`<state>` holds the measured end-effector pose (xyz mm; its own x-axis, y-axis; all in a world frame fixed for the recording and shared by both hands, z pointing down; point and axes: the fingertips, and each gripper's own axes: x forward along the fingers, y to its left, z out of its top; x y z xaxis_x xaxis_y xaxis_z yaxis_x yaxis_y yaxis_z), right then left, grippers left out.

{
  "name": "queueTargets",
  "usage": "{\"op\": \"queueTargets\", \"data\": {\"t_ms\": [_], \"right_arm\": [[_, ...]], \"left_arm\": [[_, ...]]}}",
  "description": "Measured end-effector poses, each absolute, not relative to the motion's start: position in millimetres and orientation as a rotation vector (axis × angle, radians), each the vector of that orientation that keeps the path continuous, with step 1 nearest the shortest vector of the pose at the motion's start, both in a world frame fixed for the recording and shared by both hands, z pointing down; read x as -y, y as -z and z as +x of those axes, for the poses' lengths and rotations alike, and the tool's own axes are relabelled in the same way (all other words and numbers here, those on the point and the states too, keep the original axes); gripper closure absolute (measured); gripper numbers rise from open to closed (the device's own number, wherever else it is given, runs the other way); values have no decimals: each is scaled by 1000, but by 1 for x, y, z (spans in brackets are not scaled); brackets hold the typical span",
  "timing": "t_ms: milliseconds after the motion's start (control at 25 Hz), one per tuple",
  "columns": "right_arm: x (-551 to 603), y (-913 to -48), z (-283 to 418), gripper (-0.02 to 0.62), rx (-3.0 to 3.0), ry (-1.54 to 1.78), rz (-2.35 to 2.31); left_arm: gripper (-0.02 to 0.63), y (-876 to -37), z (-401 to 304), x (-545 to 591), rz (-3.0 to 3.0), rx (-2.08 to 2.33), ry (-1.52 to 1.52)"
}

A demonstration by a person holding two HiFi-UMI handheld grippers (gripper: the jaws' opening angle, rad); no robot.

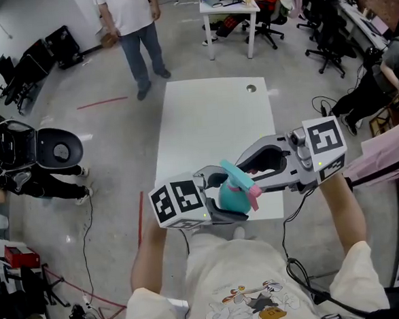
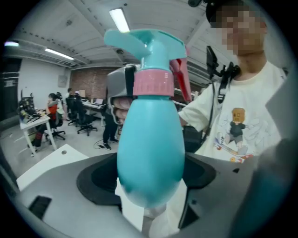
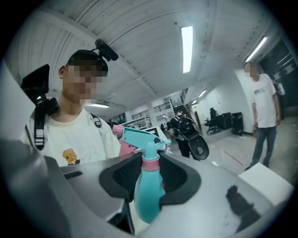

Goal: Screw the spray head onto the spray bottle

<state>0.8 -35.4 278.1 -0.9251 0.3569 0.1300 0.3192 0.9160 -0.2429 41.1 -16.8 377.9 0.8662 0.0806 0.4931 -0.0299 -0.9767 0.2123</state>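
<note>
Spray bottle (image 2: 149, 153), one; spray head (image 2: 148, 49), one

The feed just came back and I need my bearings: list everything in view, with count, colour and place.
spray bottle: one, teal, held up above the table's near end
spray head: one, teal with a pink collar and trigger, sitting on the bottle's neck
table: one, white, in front of the person
desk: one, white, far end of the room
office chairs: several, black, far right
scooter: one, black, on the floor at left
tape lines: two, red, on the floor left of the table
bystander: one, white shirt and jeans, standing beyond the table
left gripper: grey, shut on the bottle's body
right gripper: grey, shut at the neck by the collar
</note>
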Motion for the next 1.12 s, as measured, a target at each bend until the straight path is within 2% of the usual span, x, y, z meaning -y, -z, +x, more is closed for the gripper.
{"op": "queueTargets", "data": {"t_ms": [280, 600, 760, 960, 1120], "right_arm": [[80, -285, -4, 469, 2943, -241, -35], [88, -289, -11, 469, 2934, -59, 351], [90, -292, -17, 468, 2911, -25, 483], [88, -298, -15, 465, 2916, -54, 419], [77, -296, -11, 406, 2926, -108, 270]], "left_arm": [[206, -388, 26, 80, 2661, 680, -747], [206, -393, 12, 112, 2558, 1162, -766], [206, -397, 5, 116, 2539, 1202, -773], [206, -400, 12, 114, 2567, 1115, -754], [206, -397, 20, 101, 2659, 898, -720]]}}
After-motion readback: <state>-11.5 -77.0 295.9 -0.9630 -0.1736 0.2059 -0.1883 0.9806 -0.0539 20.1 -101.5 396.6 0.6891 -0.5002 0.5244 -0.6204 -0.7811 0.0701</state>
